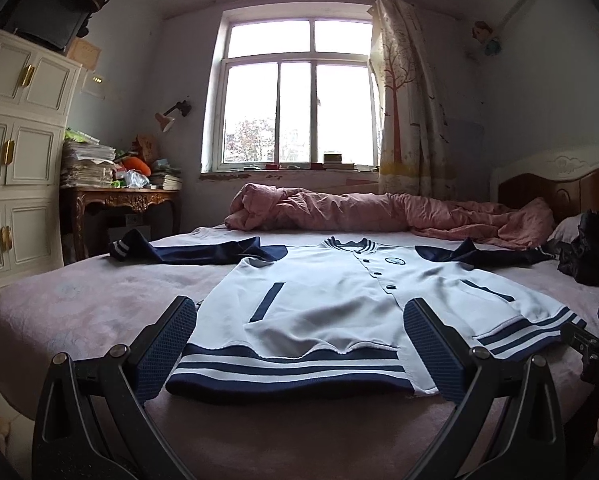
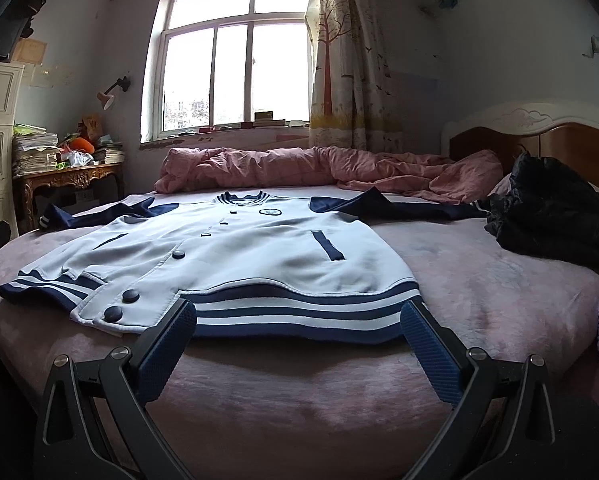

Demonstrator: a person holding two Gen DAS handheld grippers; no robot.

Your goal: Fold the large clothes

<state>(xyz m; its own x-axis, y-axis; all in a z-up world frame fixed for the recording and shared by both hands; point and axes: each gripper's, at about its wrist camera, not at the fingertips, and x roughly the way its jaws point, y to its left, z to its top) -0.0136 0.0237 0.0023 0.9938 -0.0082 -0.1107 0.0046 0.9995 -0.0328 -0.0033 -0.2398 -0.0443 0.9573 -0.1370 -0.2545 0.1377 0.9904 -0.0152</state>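
Note:
A white jacket with navy sleeves and a navy-striped hem (image 1: 315,300) lies flat, front up and buttoned, on the pink bed (image 1: 79,304). Its sleeves spread out to both sides. My left gripper (image 1: 299,312) is open and empty, hovering just in front of the hem's left half. My right gripper (image 2: 299,312) is open and empty, just in front of the right half of the hem of the jacket (image 2: 239,256). The right gripper's edge shows at the far right of the left wrist view (image 1: 595,344).
A crumpled pink quilt (image 1: 379,212) lies along the far side of the bed. A black garment (image 2: 555,212) sits at the right near the wooden headboard (image 2: 559,136). A white cabinet (image 1: 15,152) and a cluttered wooden desk (image 1: 123,196) stand at the left.

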